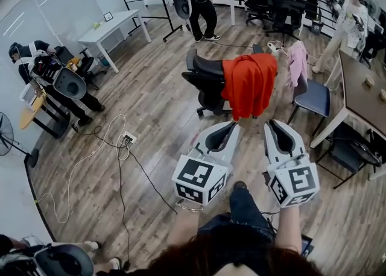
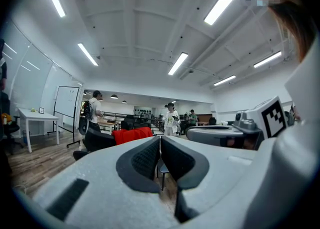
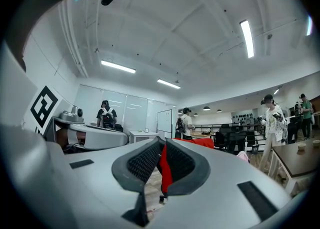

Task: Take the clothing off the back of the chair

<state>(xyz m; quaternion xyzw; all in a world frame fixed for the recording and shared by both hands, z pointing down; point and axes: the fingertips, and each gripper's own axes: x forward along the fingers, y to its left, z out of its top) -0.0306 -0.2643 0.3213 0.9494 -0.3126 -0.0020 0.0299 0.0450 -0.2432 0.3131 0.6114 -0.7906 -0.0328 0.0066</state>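
A red garment (image 1: 248,82) hangs over the back of a black office chair (image 1: 205,79) on the wood floor, a short way ahead of both grippers. My left gripper (image 1: 232,125) points level toward the chair, its jaws together with nothing between them; in the left gripper view this gripper (image 2: 160,138) has the red garment (image 2: 131,135) far off, left of its tips. My right gripper (image 1: 269,124) is level beside it, and its jaws stand a narrow slit apart. Through that slit of the right gripper (image 3: 163,143) the red garment (image 3: 165,170) shows in the distance, untouched.
A pink garment (image 1: 297,61) hangs on a blue chair (image 1: 313,97) right of the black one, beside a dark table (image 1: 362,97). Cables and a power strip (image 1: 128,138) lie on the floor at left. Other people stand around the room, and a white table (image 1: 111,28) is far left.
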